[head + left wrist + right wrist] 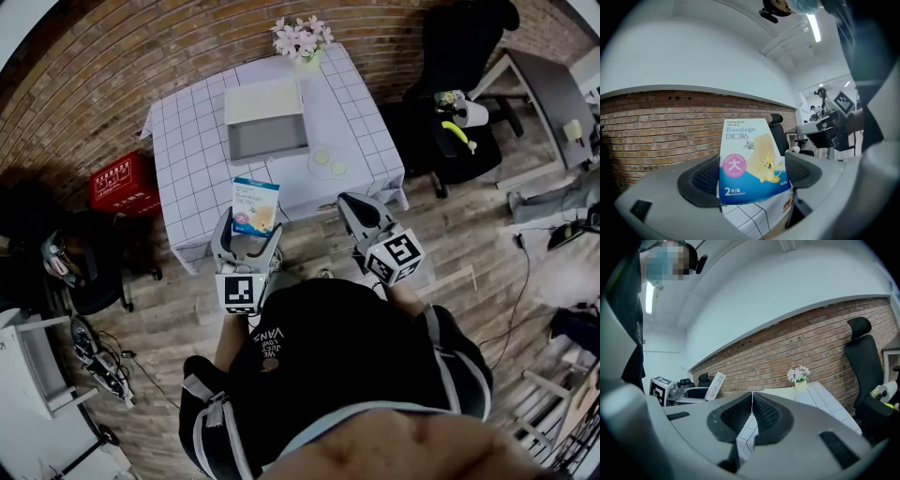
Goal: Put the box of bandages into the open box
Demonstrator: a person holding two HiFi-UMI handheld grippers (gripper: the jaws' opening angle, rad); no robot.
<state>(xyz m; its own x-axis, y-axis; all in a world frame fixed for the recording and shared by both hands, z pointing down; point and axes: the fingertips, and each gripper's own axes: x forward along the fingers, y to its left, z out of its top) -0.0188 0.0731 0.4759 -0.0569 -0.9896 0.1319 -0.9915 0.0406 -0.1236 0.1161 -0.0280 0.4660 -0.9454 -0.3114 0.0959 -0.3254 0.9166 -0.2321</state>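
A table [187,141] in a white checked cloth stands against a brick wall, seen from above. Toward its far side lies the open box [267,136], lid folded back, grey inside bare. The bandage box [255,204] is not in it yet. It stands upright in the air over the table's near edge, well short of the open box.

The left gripper [250,234] is clamped on the lower part of the bandage box, and most of the pack rises free above the jaws. Because the hold is low on light card, a quick reach could likely tip the pack or let it slip. If it comes in low, it may catch the open box's near wall. If it is let go too soon, it would land on the cloth beside the open box.

Both grippers are held up in front of the person's chest, pointing at the table. The right gripper [356,211] sits to the right, jaws pressed together on nothing, apart from the pack.
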